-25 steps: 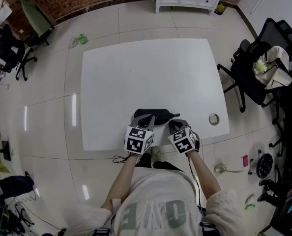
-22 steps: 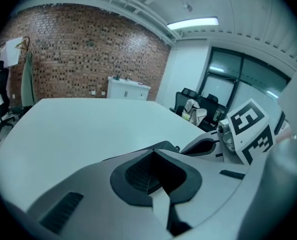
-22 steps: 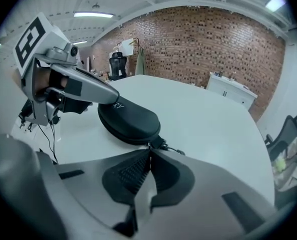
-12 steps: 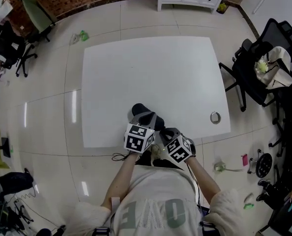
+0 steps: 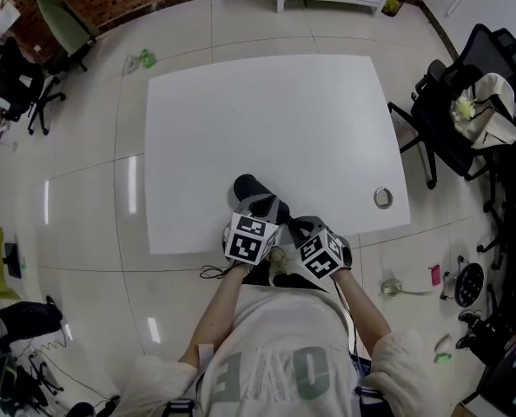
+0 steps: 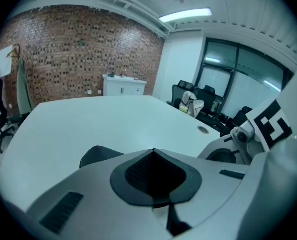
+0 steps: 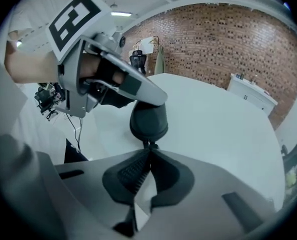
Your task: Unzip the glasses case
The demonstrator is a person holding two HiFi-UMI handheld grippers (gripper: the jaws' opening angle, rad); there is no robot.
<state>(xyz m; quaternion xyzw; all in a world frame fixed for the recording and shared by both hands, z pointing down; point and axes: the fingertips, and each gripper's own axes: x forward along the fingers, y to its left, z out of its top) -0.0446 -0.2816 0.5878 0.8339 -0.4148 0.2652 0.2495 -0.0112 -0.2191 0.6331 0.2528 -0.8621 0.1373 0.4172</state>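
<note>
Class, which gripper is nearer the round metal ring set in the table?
Right. The right gripper lies left of the metal ring; the left gripper lies even farther left, at the glasses case.

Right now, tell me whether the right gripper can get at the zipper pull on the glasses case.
Probably yes: the right gripper looks closed on the zipper pull at the near end of the glasses case. The left gripper seems to steady the case from above, clear of the pull.

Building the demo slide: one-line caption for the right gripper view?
Right gripper pinches the zipper pull of the dark glasses case held by the left gripper over the white table.
</note>
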